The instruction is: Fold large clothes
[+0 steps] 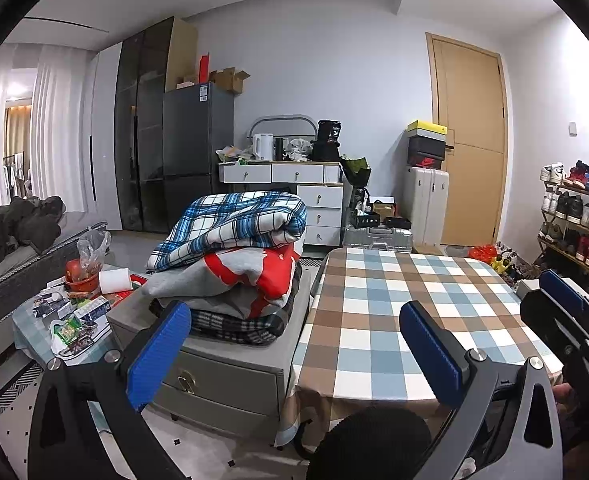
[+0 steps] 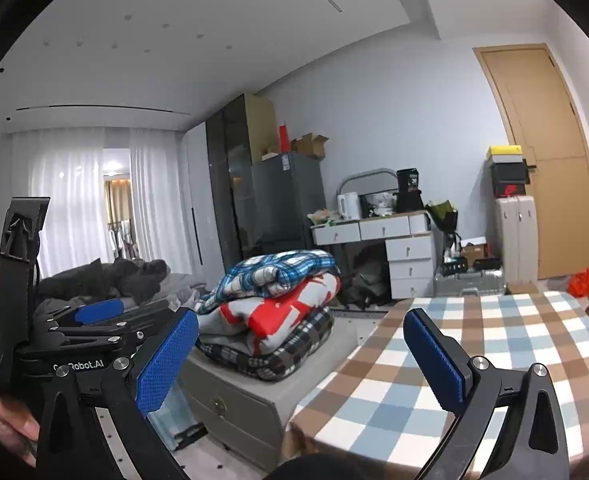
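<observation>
Holding: left tongs point(image 1: 294, 344) and right tongs point(image 2: 300, 354) both hover spread wide with nothing between the blue fingers, side by side at the near edge of the table, likely poised to reach.
Table: checked cloth point(image 1: 406, 300) lies bare, seemingly kept free as a folding surface.
Clothes: pile point(image 1: 234, 264) sits folded on a grey drawer chest point(image 1: 230, 376), ahead and left of both tongs, apart from them.
Stage: fits either finished stacking or clothes waiting.
</observation>
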Available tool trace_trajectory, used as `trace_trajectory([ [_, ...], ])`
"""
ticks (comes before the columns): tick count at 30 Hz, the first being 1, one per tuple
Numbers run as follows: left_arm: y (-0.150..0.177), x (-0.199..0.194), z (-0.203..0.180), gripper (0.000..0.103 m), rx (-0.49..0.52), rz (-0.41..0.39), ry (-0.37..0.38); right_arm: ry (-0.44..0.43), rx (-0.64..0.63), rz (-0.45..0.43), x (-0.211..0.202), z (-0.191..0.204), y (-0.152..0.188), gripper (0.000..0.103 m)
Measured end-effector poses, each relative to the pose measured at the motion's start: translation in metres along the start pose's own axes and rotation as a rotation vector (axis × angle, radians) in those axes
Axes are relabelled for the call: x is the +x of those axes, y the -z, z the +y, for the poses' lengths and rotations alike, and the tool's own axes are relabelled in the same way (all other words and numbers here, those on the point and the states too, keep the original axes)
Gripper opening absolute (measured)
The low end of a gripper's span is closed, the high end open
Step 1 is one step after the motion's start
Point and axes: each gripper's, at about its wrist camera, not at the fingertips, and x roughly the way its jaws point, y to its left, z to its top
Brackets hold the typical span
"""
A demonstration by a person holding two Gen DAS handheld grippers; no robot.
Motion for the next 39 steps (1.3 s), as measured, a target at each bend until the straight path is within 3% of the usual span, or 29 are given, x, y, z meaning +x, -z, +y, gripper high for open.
trace_trajectory([
  [17,0.000,-0.013,-0.010,0.102,0.020,-0.025,0.007,-0.007,0.009,-0.015,-0.007,0.001,0.000,0.103],
  [39,0.000,-0.013,-0.017,0.102,0.030,0.003,0.028,-0.008,-0.011,-0.031,-0.010,0.008,-0.002,0.103],
])
